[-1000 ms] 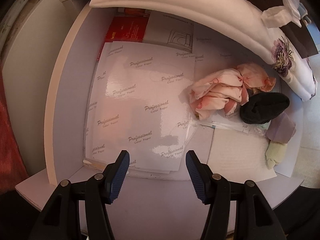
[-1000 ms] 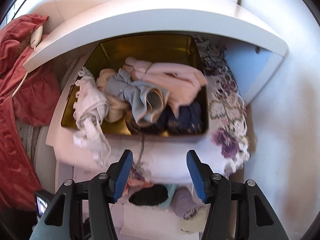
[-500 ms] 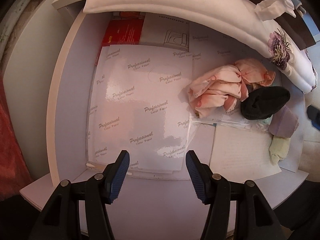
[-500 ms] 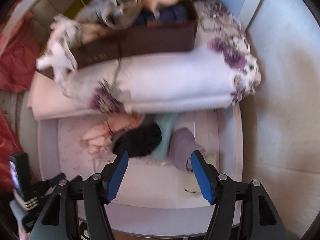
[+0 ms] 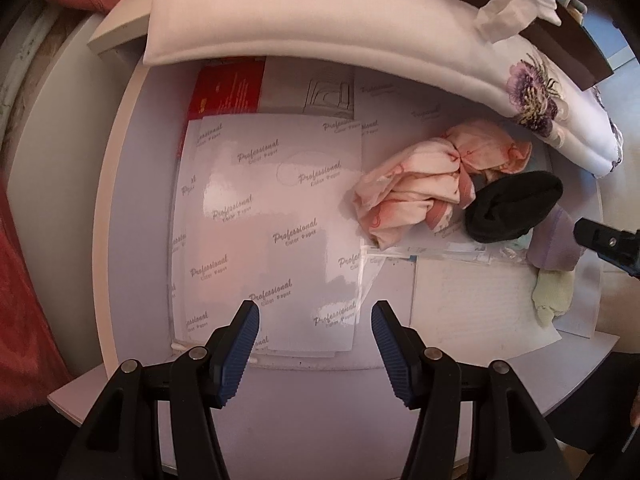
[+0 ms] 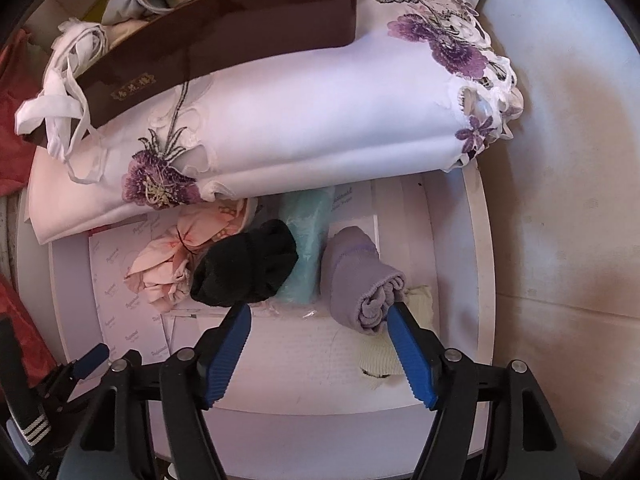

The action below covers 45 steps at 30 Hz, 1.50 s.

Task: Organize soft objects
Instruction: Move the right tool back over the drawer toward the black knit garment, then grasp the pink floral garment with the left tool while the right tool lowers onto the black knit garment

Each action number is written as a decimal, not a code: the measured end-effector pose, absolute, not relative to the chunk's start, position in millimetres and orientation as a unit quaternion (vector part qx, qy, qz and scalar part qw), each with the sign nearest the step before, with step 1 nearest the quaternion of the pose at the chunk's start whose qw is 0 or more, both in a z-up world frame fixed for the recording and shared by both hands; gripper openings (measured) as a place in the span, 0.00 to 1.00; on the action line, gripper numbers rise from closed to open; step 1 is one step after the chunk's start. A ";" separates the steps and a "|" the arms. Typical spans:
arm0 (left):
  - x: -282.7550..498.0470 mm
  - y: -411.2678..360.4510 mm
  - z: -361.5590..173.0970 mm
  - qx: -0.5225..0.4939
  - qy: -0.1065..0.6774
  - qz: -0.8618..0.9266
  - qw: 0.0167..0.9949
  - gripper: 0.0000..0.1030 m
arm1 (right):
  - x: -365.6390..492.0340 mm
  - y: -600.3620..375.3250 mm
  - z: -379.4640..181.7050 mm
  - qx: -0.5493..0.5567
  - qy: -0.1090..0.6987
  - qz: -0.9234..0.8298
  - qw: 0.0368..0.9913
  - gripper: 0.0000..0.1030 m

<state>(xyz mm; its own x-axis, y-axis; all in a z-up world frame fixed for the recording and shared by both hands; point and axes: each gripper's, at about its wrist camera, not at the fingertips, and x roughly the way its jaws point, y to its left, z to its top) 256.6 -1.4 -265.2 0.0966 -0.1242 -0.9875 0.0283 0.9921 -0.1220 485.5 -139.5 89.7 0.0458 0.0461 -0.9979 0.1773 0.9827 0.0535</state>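
Small soft items lie in a row on a white shelf [image 6: 452,396]: a pink knotted cloth [image 6: 168,268] [image 5: 424,184], a black sock bundle [image 6: 248,268] [image 5: 512,208], a teal cloth [image 6: 306,248], a rolled lilac cloth [image 6: 360,280] [image 5: 556,240] and a pale yellow cloth [image 6: 384,356] [image 5: 554,296]. My right gripper [image 6: 320,310] is open, low over the shelf, its fingertips beside the black bundle and the lilac roll. My left gripper [image 5: 316,312] is open and empty over glossy printed paper sheets [image 5: 272,220].
A folded white cloth with purple embroidered flowers [image 6: 304,120] lies behind the items, with a brown box [image 6: 224,36] full of cloths on top. Red fabric [image 5: 24,280] hangs at the left. A white wall [image 6: 568,200] is at the right.
My right gripper has dropped from over the brown box down toward the row of small cloths on the shelf. My left gripper has drifted slightly; the right gripper's tip now shows at its view's right edge.
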 end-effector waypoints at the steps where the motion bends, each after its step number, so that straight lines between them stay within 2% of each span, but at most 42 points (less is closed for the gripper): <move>1: 256.6 -3.1 -263.9 -0.037 0.669 -0.052 0.741 0.58 | 484.5 -136.8 89.3 0.076 0.689 -0.046 0.719 0.70; 19: 285.4 -44.5 -236.0 0.001 0.633 -0.125 0.764 0.57 | 489.3 -108.1 80.1 0.021 0.684 -0.042 0.727 0.73; 35: 341.9 -102.0 -232.6 0.086 0.626 -0.216 0.744 0.58 | 502.8 -136.3 89.0 0.096 0.669 -0.074 0.733 0.73; 45: 368.1 -131.2 -251.9 0.150 0.623 -0.241 0.729 0.58 | 520.2 -141.7 95.2 0.113 0.669 -0.066 0.732 0.74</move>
<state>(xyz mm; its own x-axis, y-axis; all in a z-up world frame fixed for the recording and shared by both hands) 368.1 -131.2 -251.9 0.1082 -0.1643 -0.9805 0.5386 0.8386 -0.0811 520.2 -141.7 95.2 0.0959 0.0546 -0.9939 0.2470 0.9660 0.0769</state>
